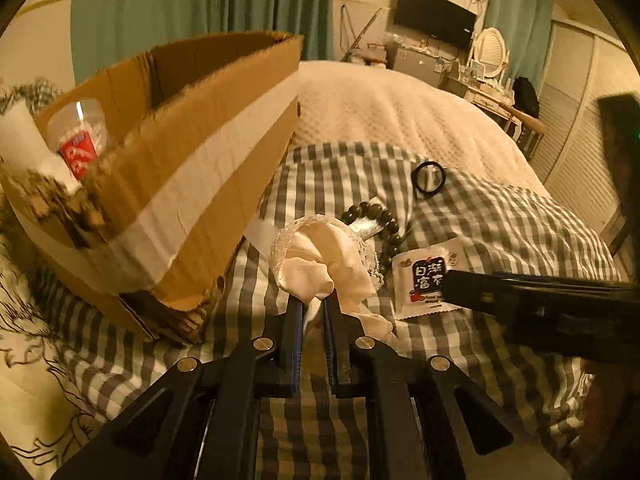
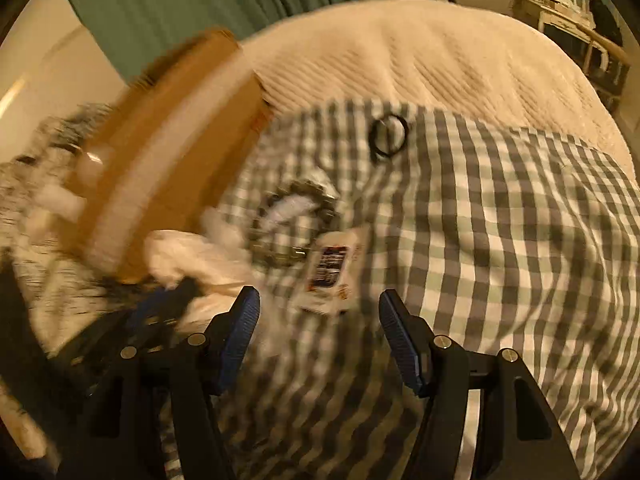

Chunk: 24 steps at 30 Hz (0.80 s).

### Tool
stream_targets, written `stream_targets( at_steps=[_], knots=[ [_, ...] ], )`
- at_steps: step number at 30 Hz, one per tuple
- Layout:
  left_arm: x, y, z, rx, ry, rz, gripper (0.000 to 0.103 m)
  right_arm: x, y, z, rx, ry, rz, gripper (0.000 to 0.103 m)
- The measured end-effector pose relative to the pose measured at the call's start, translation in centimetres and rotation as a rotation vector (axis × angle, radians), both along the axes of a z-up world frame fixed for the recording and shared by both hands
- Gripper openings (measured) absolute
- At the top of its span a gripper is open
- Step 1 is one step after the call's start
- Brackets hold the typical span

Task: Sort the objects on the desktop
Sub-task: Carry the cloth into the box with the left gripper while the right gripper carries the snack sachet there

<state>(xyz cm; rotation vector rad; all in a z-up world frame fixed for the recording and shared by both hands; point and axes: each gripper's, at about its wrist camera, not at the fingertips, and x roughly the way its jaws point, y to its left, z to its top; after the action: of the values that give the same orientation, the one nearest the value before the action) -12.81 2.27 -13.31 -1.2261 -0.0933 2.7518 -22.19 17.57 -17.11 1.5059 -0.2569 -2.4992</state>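
Note:
My left gripper (image 1: 314, 304) is shut on a cream satin scrunchie (image 1: 320, 260) with a lace edge, held just above the checked cloth (image 1: 500, 220). Behind it lie a dark bead bracelet (image 1: 382, 224), a white snack packet (image 1: 424, 280) and a black hair tie (image 1: 428, 178). A cardboard box (image 1: 180, 184) stands to the left with a clear cup with a red label (image 1: 78, 144) inside. My right gripper (image 2: 318, 310) is open and empty, just short of the packet (image 2: 332, 268); this view is blurred. The bracelet (image 2: 296, 220), hair tie (image 2: 388, 136), scrunchie (image 2: 192, 256) and box (image 2: 168, 160) show there too.
The checked cloth (image 2: 500, 240) covers a bed with a cream quilt (image 1: 400, 108) behind. The right gripper's black body (image 1: 540, 304) reaches in from the right in the left wrist view. A patterned white cloth (image 1: 24, 340) lies at the left. Green curtains, a dresser and a TV stand far back.

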Motion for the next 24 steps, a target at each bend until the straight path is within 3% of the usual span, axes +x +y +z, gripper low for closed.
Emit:
stream_targets(
  at_steps=[2,3,5,6,7,13,24],
  knots=[
    [-0.1,-0.1,-0.5,0.003,-0.011,0.008,0.010,-1.4,0.1,-1.4,-0.016,-0.044,-0.023,0.061],
    [-0.3,-0.2,-0.7,0.004,-0.013,0.011,0.010,-2.0,0.3,-1.9,-0.041,-0.051,-0.038,0.055],
    [-0.5,-0.3,-0.9,0.008,-0.020,0.019,0.010,-2.7,0.2,-2.2,-0.050,-0.054,-0.030,0.035],
    [-0.7,-0.3,-1.1,0.010,-0.025,0.021,0.010,-3.0,0.0,-2.4,-0.050,-0.057,-0.012,0.012],
    [-0.9,-0.3,-1.2,0.009,-0.030,0.023,0.010,-3.1,-0.2,-2.5,-0.053,-0.065,0.003,0.004],
    [-0.6,-0.1,-1.1,-0.014,-0.013,0.008,0.010,-1.9,-0.3,-1.8,-0.065,-0.050,0.023,0.003],
    [3.8,-0.5,2.5,0.004,0.071,-0.054,0.010,5.0,0.0,4.2,0.013,0.076,-0.019,0.002]
  ],
)
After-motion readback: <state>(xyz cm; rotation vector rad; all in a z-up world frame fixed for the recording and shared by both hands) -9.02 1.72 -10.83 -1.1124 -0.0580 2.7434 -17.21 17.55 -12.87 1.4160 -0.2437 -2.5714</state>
